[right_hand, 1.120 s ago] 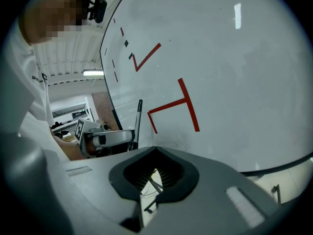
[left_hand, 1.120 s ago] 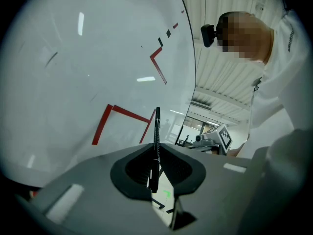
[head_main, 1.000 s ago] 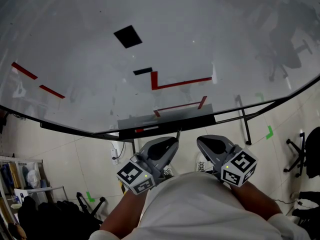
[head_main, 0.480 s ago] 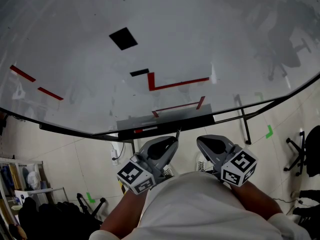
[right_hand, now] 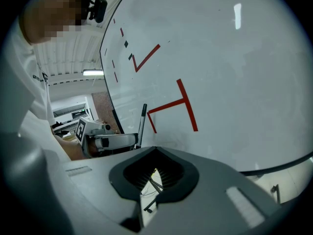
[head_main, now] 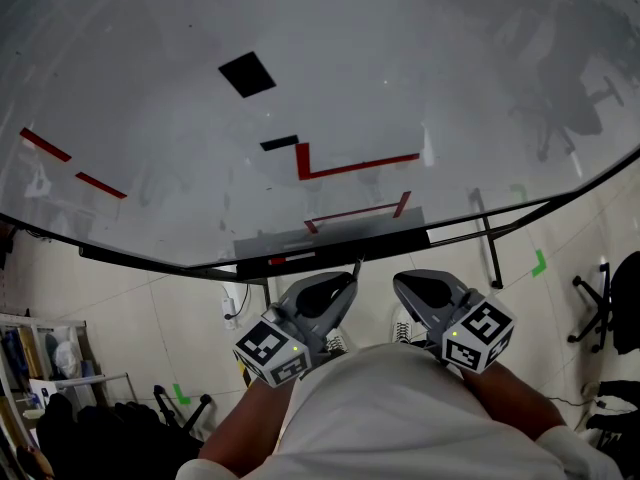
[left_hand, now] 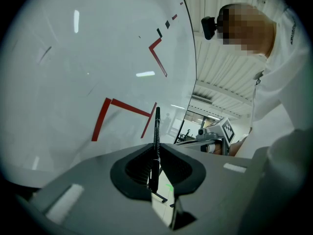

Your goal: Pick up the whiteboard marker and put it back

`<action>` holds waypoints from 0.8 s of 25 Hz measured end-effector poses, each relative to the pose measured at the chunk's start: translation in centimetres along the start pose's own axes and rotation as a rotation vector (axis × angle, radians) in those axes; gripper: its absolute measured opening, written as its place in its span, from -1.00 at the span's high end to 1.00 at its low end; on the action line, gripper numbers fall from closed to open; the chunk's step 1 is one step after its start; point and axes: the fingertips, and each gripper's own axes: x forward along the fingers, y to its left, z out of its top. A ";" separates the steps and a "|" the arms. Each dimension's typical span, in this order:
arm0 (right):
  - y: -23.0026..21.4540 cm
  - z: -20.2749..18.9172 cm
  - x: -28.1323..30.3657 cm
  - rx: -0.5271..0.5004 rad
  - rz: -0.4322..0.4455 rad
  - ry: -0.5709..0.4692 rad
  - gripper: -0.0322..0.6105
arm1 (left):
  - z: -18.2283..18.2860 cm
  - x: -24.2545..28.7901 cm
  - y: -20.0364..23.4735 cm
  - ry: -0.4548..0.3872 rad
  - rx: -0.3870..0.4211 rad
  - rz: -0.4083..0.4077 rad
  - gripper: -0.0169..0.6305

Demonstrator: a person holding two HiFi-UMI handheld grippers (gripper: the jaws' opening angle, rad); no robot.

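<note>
Head view is showing a person standing close to a large whiteboard [head_main: 330,58], holding both grippers low against the body. The left gripper [head_main: 343,280] is gripping the whiteboard marker [left_hand: 156,141], its fingers [left_hand: 136,168] clenching the black barrel, and the marker is sticking up past them toward the board. Fine marks on the barrel are too small to read. The right gripper [head_main: 405,284] is sitting just beside the left one, its fingers [right_hand: 172,173] drawn nearly together on nothing, with only a thin slit of floor showing between them. Each gripper is carrying a cube [head_main: 270,354] with black-and-white square markers.

Red tape lines [head_main: 345,166] are forming corner shapes on the board, and black squares [head_main: 247,73] are sitting higher up. A pen ledge [head_main: 340,236] is running along the board's lower edge, just ahead of the grippers, with a small red-and-white item [head_main: 292,259] lying on it. The board's dark stand leg [head_main: 490,253] is reaching down to the tiled floor [head_main: 150,308], where green tape marks [head_main: 541,263] are showing. An office chair [head_main: 600,313] is standing at the right, a shelf [head_main: 45,358] at the lower left.
</note>
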 end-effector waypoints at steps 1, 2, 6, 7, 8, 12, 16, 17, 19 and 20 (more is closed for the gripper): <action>0.0 0.0 0.0 0.000 -0.001 -0.001 0.89 | 0.0 0.0 0.1 0.003 -0.001 0.002 0.77; 0.0 0.0 0.0 0.002 0.000 -0.001 0.89 | -0.1 0.0 0.2 0.006 -0.001 0.005 0.77; -0.1 0.0 0.0 0.000 -0.002 -0.001 0.89 | -0.3 0.1 0.5 0.021 0.011 0.014 0.77; -0.1 0.1 0.0 0.000 -0.003 -0.001 0.89 | -0.5 0.1 0.6 0.026 0.019 0.017 0.77; -0.1 0.1 0.0 0.000 -0.004 -0.002 0.89 | -0.7 0.1 0.7 0.034 0.031 0.021 0.77; -0.2 0.1 -0.1 0.000 -0.007 -0.001 0.89 | -1.4 0.3 1.2 0.075 0.102 0.047 0.77; -0.3 0.0 -0.1 0.003 -0.011 0.000 0.89 | -2.0 0.7 1.6 0.098 0.119 0.064 0.77; -0.3 0.0 -0.2 0.003 -0.012 0.000 0.89 | -2.2 0.8 1.7 0.106 0.128 0.069 0.77; -0.4 0.0 -0.2 0.002 -0.014 -0.001 0.89 | -2.8 1.1 2.0 0.136 0.173 0.085 0.77; -0.4 0.0 -0.2 0.003 -0.015 -0.003 0.89 | -3.2 1.2 2.2 0.157 0.211 0.096 0.77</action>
